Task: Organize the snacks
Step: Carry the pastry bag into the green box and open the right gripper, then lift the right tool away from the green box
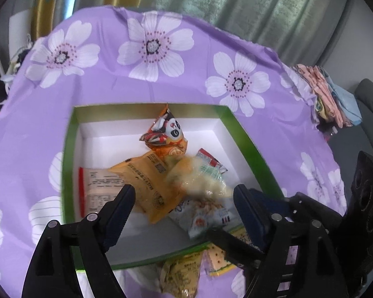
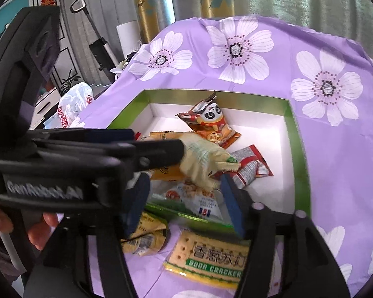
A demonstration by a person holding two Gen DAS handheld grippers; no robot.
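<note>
Two grippers hang over a green-rimmed box (image 1: 69, 149) of snacks.

Inside its white floor lie an orange panda packet (image 1: 166, 134), a tan wrapper (image 1: 146, 186), a red-and-silver packet (image 2: 248, 166) and a blurred pale-yellow packet (image 1: 199, 176) on top of the heap. Both the left gripper (image 1: 184, 193) and the right gripper (image 2: 184, 198) stand spread, pinching nothing. Outside, on the purple flowered cloth (image 1: 186, 79) by the near rim, lies a soda cracker pack (image 2: 211, 260) beside a yellow packet (image 2: 146, 238).
</note>
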